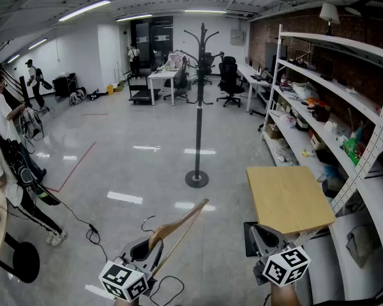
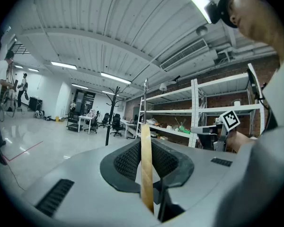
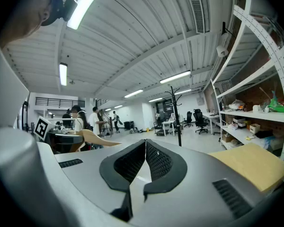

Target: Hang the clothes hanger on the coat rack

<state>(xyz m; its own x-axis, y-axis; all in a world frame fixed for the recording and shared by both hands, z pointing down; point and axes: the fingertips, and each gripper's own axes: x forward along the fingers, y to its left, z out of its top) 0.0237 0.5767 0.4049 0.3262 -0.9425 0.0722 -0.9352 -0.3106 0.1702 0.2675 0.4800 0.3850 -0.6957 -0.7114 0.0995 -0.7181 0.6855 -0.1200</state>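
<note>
A black coat rack stands on its round base in the middle of the floor, well ahead of me. My left gripper is low at the left, shut on a wooden clothes hanger that slants up to the right, its wire hook curling left. In the left gripper view the hanger's wooden bar runs upright between the pads, and the coat rack is far off. My right gripper is at the lower right, shut and holding nothing; its jaws meet at the tips.
A light wooden table sits just ahead of my right gripper. White shelving full of clutter lines the right wall. Cables trail on the floor at the left, where people stand. Desks and office chairs are at the back.
</note>
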